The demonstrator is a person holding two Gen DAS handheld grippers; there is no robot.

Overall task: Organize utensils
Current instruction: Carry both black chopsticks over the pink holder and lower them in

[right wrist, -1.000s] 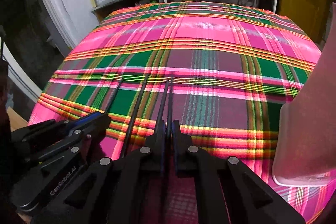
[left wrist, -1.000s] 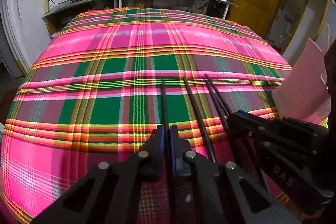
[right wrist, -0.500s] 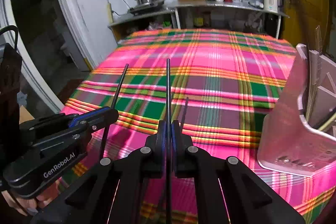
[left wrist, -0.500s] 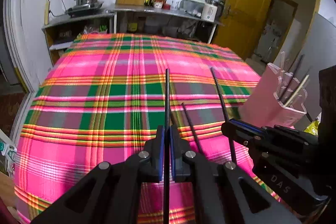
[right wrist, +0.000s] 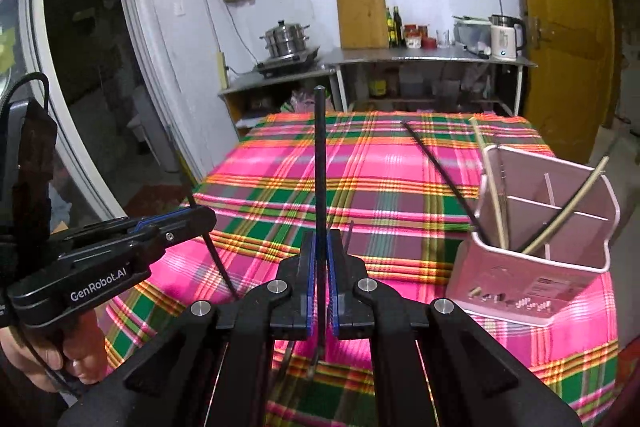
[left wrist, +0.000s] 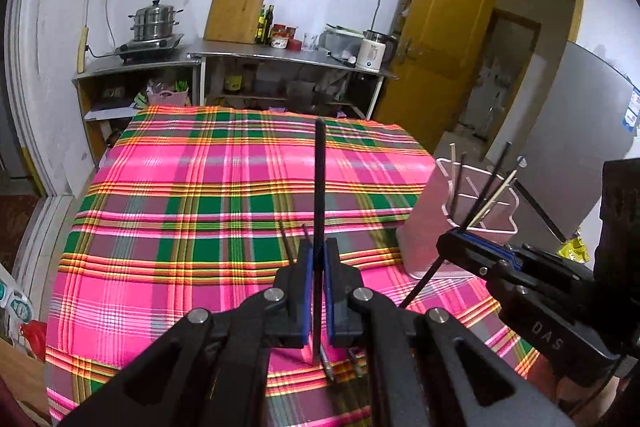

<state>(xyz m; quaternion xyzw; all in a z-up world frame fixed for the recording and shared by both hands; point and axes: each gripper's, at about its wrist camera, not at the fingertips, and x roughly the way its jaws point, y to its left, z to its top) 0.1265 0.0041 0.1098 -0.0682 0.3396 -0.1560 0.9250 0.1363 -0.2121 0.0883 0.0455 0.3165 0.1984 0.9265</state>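
Note:
My left gripper (left wrist: 319, 245) is shut on a black chopstick (left wrist: 320, 167), held above the plaid tablecloth (left wrist: 180, 227). My right gripper (right wrist: 320, 237) is shut on another black chopstick (right wrist: 320, 155), also off the table. Each gripper shows in the other's view, the right gripper (left wrist: 446, 243) beside the pink divided utensil holder (left wrist: 420, 231), the left gripper (right wrist: 206, 215) at the left. The holder (right wrist: 532, 279) stands at the right table edge with several black and pale chopsticks (right wrist: 494, 195) in it. Two more chopsticks (left wrist: 286, 241) lie on the cloth behind my left fingers.
A person's hand (right wrist: 60, 359) grips the left tool's handle. A steel counter (left wrist: 280, 53) behind the table carries a steamer pot (left wrist: 154, 21), a cutting board (left wrist: 236, 9), bottles and a kettle (left wrist: 372, 53). A yellow door (left wrist: 444, 27) stands open at the right.
Both grippers have risen from the cloth, each lifting one black chopstick. Two chopsticks stayed on the table. The pink holder has come fully into view.

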